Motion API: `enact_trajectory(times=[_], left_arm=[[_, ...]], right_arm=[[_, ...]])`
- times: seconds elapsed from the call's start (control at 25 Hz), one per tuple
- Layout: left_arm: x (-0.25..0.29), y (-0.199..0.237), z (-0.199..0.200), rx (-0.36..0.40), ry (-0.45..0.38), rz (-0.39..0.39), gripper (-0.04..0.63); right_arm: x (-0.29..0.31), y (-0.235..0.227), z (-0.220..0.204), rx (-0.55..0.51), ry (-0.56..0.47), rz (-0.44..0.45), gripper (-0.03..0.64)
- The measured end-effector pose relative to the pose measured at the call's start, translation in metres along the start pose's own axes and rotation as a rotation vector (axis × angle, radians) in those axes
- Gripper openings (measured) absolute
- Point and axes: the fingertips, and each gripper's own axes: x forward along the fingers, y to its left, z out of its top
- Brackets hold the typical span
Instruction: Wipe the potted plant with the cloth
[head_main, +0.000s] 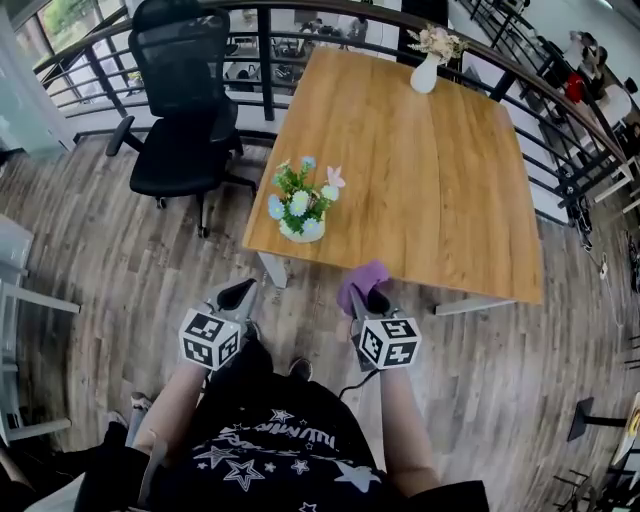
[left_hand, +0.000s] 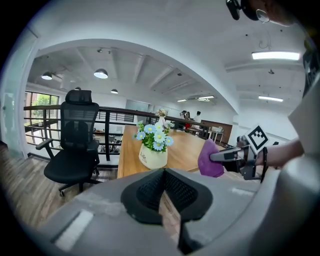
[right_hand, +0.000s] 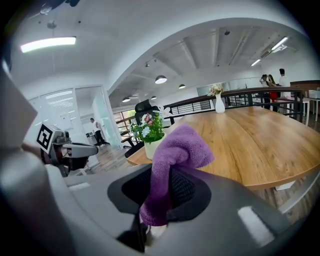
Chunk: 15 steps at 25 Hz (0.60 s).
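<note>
One left hand-held gripper (head_main: 238, 293) hovers closed and empty before the tabletop (head_main: 430, 170). The right hand-held gripper (head_main: 365, 296) clamps the purple cloth (head_main: 362, 277), right of the potted plant (head_main: 303, 205).

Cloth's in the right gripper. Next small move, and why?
Probably move the right gripper forward-left toward the potted plant: it is shut on the purple cloth, but the cloth hangs apart from the plant on the table corner.

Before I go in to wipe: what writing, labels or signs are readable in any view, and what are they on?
"Life": on the cream pot of the plant, seen in the left gripper view; a smaller line beneath it is too blurred to read.
White lettering on the person's black shirt, head view: upside down and distorted, not readable.
Marker cubes: black-and-white square patterns only, no words.
</note>
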Motion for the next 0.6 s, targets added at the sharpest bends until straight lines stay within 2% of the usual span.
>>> enact_trajectory(times=[0.32,0.48,0.6], left_arm=[[0.031,0.020,0.008,-0.006,0.036,-0.057,0.030],[0.059,0.028,0.013,0.048,0.078,-0.156,0.137],[0.084,0.037,0.017,0.112,0.103,-0.206,0.315]], right_arm=[[0.029,-0.006,0.013,-0.002,0.027,-0.008,0.084],[0.048,-0.021,0.024,0.006,0.046,-0.058,0.084],[0.066,-0.029,0.033,-0.007,0.061,-0.072,0.084]])
